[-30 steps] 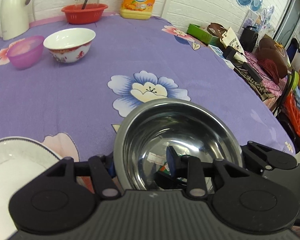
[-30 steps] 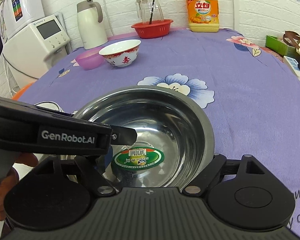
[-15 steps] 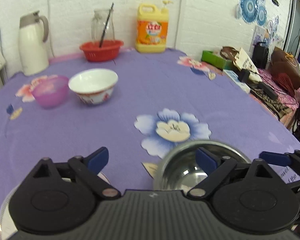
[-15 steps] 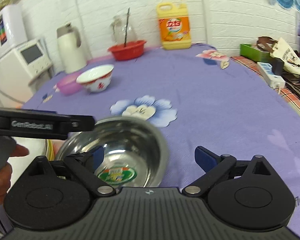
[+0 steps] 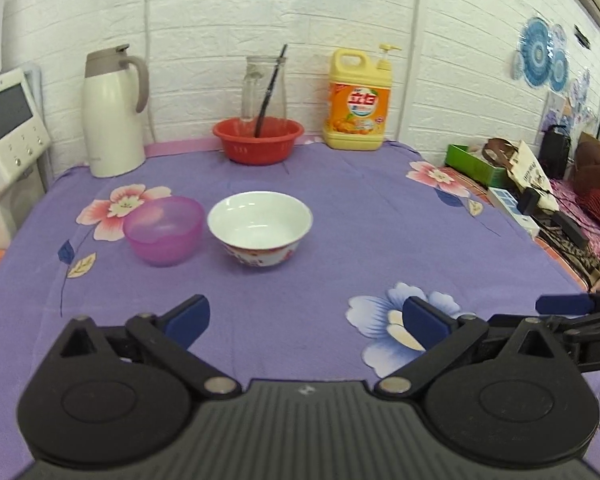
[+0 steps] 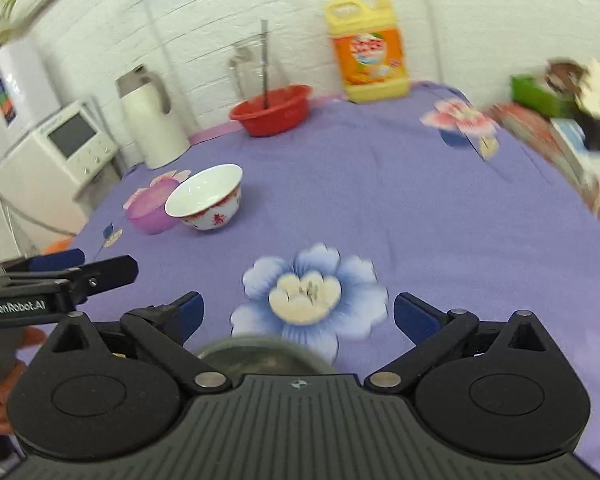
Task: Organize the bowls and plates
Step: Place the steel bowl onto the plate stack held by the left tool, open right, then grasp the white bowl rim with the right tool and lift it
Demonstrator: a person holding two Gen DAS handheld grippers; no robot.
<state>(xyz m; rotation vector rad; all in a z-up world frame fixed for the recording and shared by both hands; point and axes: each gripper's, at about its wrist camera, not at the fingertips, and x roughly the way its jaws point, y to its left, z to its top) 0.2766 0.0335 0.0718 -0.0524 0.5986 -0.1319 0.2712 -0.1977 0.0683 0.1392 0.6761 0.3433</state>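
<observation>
Home kitchen — dish soap jug (image 5: 358,101), thermos (image 5: 112,112), floral tablecloth (image 5: 340,216).

your white bowl (image 5: 260,227) looked glossy ceramic | pink bowl (image 5: 163,229) was frosted plastic | tablecloth (image 5: 340,216) was matte cloth

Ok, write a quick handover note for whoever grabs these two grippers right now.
Left claw: open, empty, hovering over the purple flowered tablecloth.
Right claw: open, empty; a shiny steel bowl sits just below it, released.
The white ceramic bowl with red pattern and the translucent purple plastic bowl stand side by side mid-table, not yet stacked.
Left to do: gather those two.
</observation>
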